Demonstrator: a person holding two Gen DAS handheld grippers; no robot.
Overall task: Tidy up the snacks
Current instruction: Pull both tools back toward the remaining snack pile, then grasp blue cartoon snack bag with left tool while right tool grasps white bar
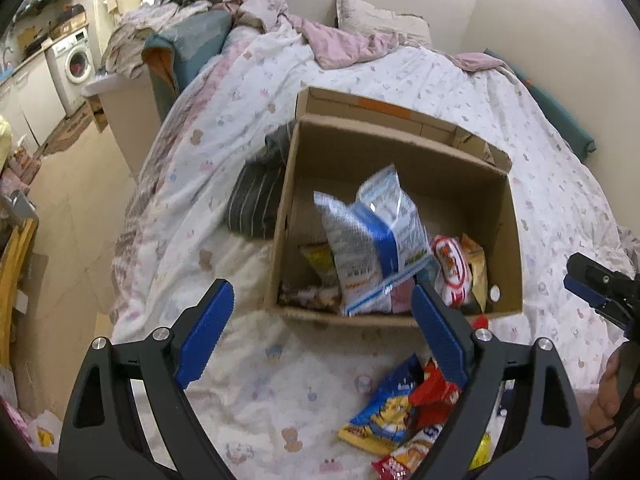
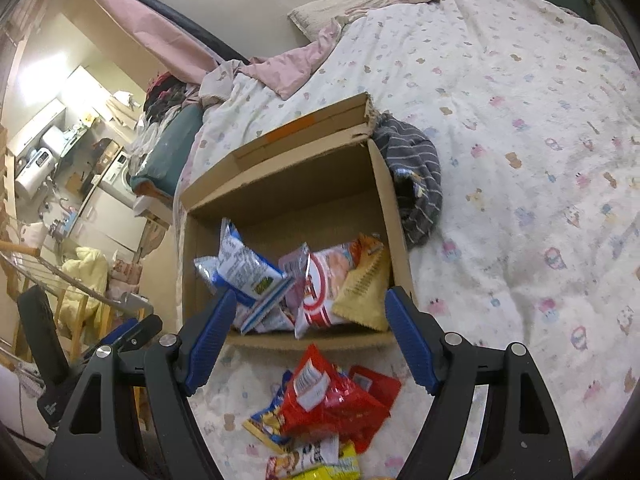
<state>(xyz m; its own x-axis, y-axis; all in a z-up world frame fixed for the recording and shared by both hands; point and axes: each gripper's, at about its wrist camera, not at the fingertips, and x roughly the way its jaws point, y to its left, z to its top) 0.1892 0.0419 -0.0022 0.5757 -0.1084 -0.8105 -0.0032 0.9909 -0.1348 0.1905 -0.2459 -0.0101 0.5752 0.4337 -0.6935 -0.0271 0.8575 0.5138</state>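
Left wrist, gripper: my left gripper (image 1: 322, 334) stands wide apart with nothing between the blue pads, hanging over bare bedspread (image 1: 256, 396).
Left wrist, box: one cardboard box (image 1: 516, 248) at 12 o'clock, top open, near wall just ahead of my fingertips, flap folded back on the far side.
Left wrist, snacks: one tall blue-and-white bag (image 1: 370, 236) leans up inside the box; beside it I count one red-and-white pack (image 1: 452, 270).
Left wrist, room: open bedspread at 9 o'clock up to the bed edge; a striped cloth (image 1: 256, 200) touches the box's left wall.
Right wrist, gripper: my right gripper (image 2: 308, 340) is spread wide too, gripping nothing.
Right wrist, pile: loose snack pile (image 2: 332, 408) at 6 o'clock between the fingers, on the bed just outside the box; packs overlap, so I cannot count them.
Right wrist, room: clear bedspread from 1 to 4 o'clock.
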